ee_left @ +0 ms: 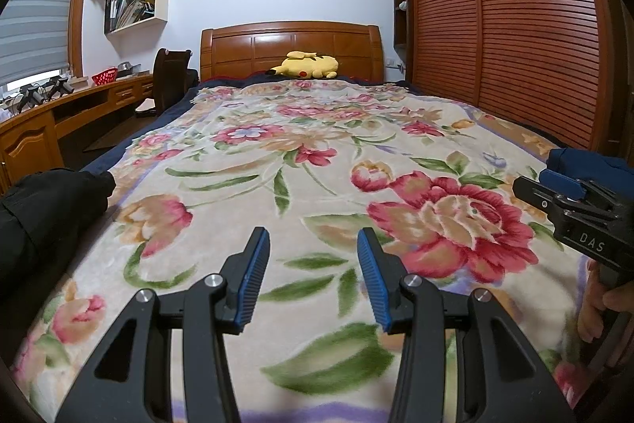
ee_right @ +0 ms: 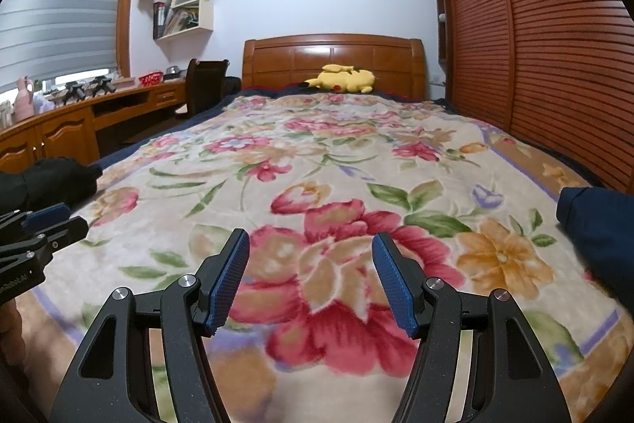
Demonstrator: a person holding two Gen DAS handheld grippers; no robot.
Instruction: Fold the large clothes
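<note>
A bed (ee_left: 237, 153) is seen lengthwise from its foot, covered by a floral blanket (ee_left: 301, 129) whose long axis runs straight away toward the wooden headboard (ee_left: 291, 50). Slatted wardrobe doors (ee_left: 515, 26) fill the right side of the room, and a desk (ee_left: 79, 102) under a blinded window (ee_left: 35, 26) runs along the left. Two dark garments are found at the near corners of the bed. A black garment (ee_left: 51, 209) is bunched in a thick, rounded heap on the left edge; its blunt end is turned inward toward the middle of the blanket, though how its long axis lies cannot be told, since most of it is cut off by the frame. A navy garment (ee_right: 598, 236) lies at the right edge, smooth and matte, with a rounded folded end also turned inward; its length too runs out of view. A yellow plush (ee_left: 305, 65) is laid on its side by the headboard. The left gripper (ee_left: 313, 272) is held above the blanket between the garments, its jaws partly apart with nothing between the blue pads. The right gripper (ee_right: 311, 276) is held just beside it, its jaws spread somewhat wider and likewise empty, with only the flower pattern seen through the gap. Neither garment is touched by either claw.
</note>
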